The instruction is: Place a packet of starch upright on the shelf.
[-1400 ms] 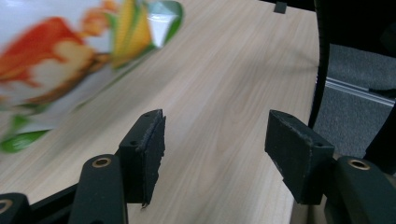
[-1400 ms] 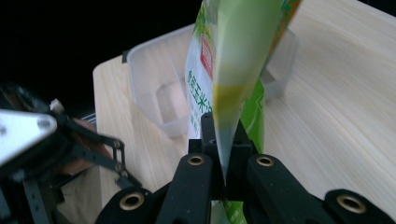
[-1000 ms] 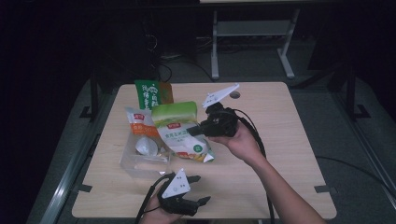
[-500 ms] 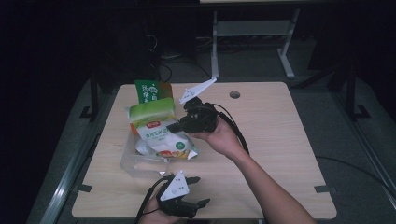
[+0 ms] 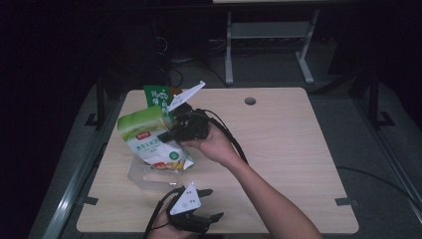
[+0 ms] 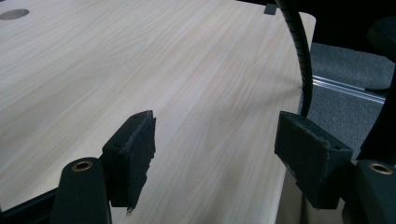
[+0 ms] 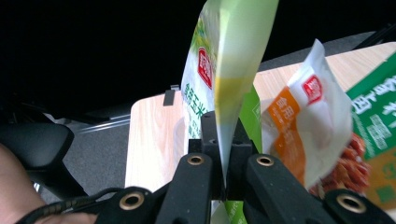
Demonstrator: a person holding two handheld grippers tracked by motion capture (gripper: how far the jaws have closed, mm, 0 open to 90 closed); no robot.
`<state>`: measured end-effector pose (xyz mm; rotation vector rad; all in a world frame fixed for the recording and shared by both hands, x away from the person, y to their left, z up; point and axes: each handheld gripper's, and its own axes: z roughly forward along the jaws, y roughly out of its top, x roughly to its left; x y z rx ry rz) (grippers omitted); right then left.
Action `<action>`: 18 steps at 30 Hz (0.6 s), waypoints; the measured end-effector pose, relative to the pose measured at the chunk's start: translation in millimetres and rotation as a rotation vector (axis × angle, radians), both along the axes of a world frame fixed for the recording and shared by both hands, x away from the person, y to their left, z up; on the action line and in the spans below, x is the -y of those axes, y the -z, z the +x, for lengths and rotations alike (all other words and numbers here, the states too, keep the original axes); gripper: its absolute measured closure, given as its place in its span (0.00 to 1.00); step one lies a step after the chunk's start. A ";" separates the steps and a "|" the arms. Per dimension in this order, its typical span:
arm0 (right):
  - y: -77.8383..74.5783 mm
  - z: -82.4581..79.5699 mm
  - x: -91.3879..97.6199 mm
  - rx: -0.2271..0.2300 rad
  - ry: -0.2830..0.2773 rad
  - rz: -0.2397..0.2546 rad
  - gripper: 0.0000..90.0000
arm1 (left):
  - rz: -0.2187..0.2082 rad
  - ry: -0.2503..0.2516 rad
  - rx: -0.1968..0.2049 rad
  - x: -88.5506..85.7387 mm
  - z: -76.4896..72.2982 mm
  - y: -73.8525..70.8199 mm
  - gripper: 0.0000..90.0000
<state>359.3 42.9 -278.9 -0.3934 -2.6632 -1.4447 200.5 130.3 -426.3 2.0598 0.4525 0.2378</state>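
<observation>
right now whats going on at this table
A person holds a gripper in each hand. The right gripper is shut on the edge of a light green and white snack pouch, lifted over a clear plastic tray on the wooden table. The left gripper sits open near the table's front edge, holding nothing.

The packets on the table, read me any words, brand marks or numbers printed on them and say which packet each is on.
Light green packet: white characters "玉米" down its side; the red logo is blurred.
Orange and white packet: red logo and white characters, blurred.
Dark green packet: large white characters, cut off and unreadable.
No numbers readable.
</observation>
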 end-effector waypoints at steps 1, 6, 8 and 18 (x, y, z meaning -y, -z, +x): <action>1.8 0.9 -2.9 -0.005 -0.004 0.003 1.00 | -0.009 -0.003 -0.006 0.6 -0.4 0.6 0.32; 11.4 3.1 -18.6 -0.021 -0.028 -0.003 1.00 | 0.006 0.004 -0.004 -1.0 0.6 -0.1 0.32; 15.7 4.1 -24.3 -0.021 -0.038 -0.006 1.00 | 0.008 0.003 -0.005 -1.4 0.7 0.1 0.32; 36.3 6.8 -49.6 -0.063 -0.072 -0.010 1.00 | 0.004 0.003 -0.008 -2.4 -0.6 0.5 0.32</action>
